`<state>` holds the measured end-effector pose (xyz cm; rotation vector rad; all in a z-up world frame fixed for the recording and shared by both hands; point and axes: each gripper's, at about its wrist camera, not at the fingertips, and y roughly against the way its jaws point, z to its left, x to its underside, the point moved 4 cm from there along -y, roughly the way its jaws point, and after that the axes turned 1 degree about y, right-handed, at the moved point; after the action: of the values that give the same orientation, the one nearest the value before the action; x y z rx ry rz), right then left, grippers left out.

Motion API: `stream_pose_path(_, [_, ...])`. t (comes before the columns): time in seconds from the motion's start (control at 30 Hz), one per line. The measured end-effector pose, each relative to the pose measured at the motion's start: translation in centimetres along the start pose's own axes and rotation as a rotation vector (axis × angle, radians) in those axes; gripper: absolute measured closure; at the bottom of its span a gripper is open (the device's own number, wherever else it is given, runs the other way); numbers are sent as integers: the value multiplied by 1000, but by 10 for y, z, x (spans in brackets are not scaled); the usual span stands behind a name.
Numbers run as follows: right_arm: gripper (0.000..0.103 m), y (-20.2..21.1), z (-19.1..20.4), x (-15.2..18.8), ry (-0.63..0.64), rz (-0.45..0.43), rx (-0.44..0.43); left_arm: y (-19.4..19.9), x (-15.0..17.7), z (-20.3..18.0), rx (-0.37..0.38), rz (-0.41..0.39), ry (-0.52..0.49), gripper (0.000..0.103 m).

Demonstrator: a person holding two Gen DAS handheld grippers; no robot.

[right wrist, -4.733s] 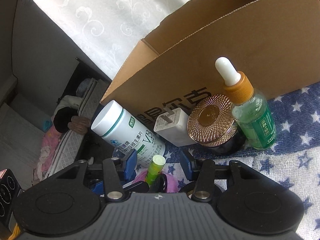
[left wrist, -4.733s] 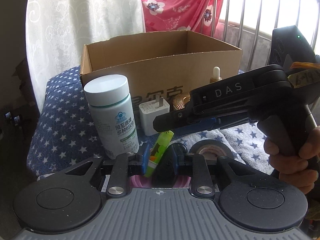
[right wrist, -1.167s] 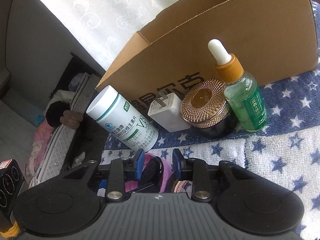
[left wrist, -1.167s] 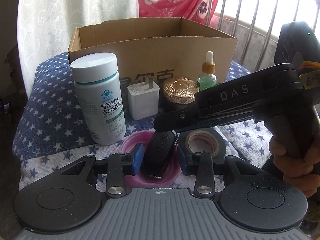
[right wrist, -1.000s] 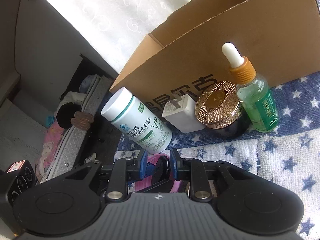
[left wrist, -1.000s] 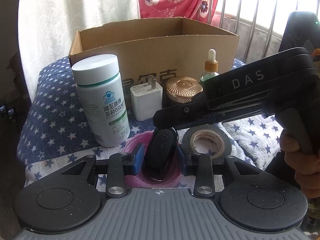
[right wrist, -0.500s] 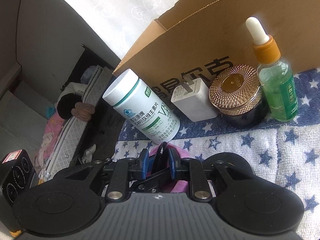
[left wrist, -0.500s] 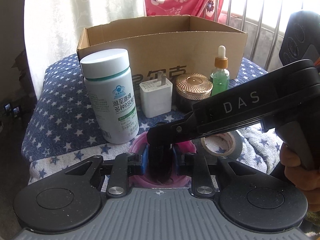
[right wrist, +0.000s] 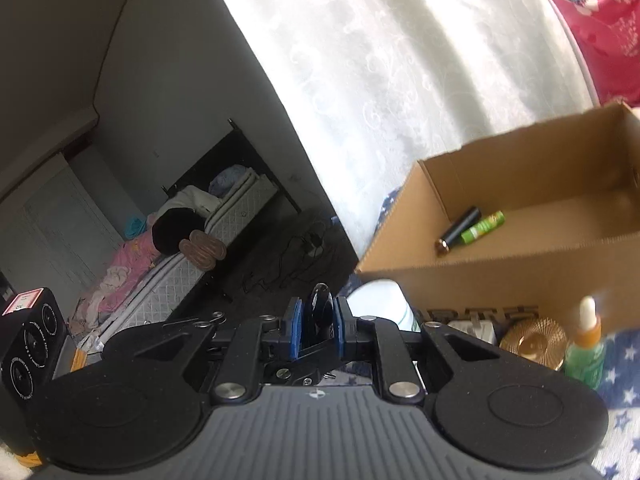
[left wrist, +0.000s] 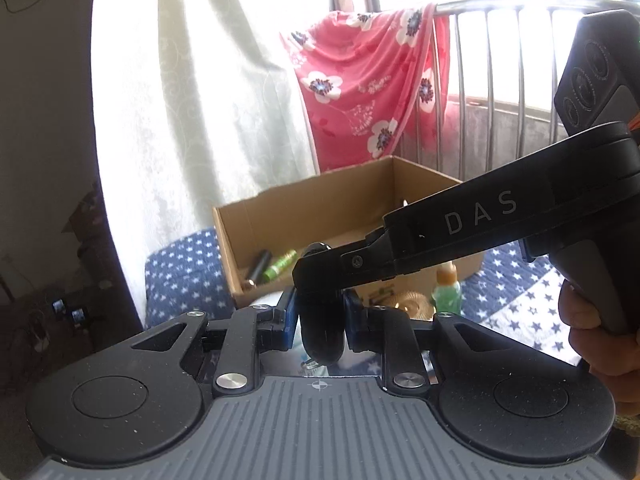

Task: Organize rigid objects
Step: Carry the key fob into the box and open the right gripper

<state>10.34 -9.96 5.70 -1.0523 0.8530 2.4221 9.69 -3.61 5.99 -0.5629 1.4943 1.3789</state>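
key fob (left wrist: 322, 330) | one, clamped between both the left gripper (left wrist: 320, 322) and right gripper (right wrist: 316, 330), long axis upright, tip toward 12 o'clock | cardboard box (right wrist: 520, 264) at 2 o'clock | inside: one black tube (right wrist: 460, 230), one green tube (right wrist: 482, 228)

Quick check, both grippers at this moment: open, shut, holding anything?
Left gripper: shut on the black key fob.
Right gripper: shut on the same black key fob, gripping its upper end from the side.
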Motion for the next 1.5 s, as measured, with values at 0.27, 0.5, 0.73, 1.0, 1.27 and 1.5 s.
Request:
stream_pose_path(0.27, [85, -37, -16, -80, 31, -1, 27, -57, -66, 27, 22, 63, 31, 81])
stream_pose_path(0.5, [85, -125, -96, -91, -174, 226, 77, -157, -57, 48, 90, 355, 125, 81])
stream_pose_path(0.73, [86, -171, -150, -78, -294, 363, 116, -193, -39, 56, 57, 478, 134, 80])
stream_pose_path(1.0, [85, -186, -163, -78, -329, 387, 159, -186, -45, 61, 12, 436, 112, 78])
stream_pose_path(1.27, [85, -129, -137, -81, -273, 291, 127, -135, -55, 72, 7, 316, 142, 71])
stream_pose_path(1.5, [83, -33, -85, -66, -153, 128, 66, -63, -40, 78, 36, 192, 170, 59])
